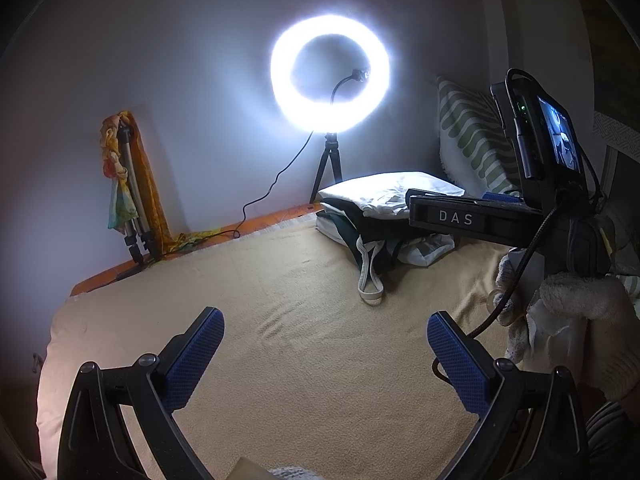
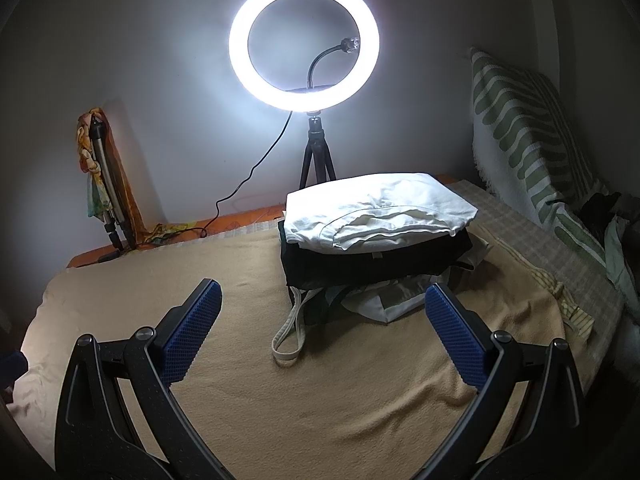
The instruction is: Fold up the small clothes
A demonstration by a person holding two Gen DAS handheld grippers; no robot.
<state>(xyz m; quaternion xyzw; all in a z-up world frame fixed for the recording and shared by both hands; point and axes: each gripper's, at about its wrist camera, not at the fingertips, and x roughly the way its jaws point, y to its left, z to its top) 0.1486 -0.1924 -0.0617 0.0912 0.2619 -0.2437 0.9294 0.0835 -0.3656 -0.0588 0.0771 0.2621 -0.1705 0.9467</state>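
Tan fleece blanket (image 2: pixel 320 392) covers a bed against a pale wall, lit by a glowing white ring light on a small black tripod (image 2: pixel 304 38). Toward the far side of the blanket sits a stack of folded clothes (image 2: pixel 380 240): a white folded garment (image 2: pixel 380 210) on top, a black folded garment (image 2: pixel 380 262) beneath it, and looser pale and dark pieces at the bottom, with a cream strap loop (image 2: pixel 288 340) trailing out toward the camera. The right gripper (image 2: pixel 322 330), with blue textured pads, hovers near the stack, spread wide and holding nothing. The left gripper (image 1: pixel 324 354) hovers over bare blanket, also spread wide and empty. No garment lies spread on the blanket between them. Judging by the neat stack, several pieces look finished; the rumpled bottom layer may need tidying. A dark heap of cloth (image 2: pixel 608 208) beside the green-striped cushion (image 2: pixel 528 132) may be unfolded clothes, though that is unclear.
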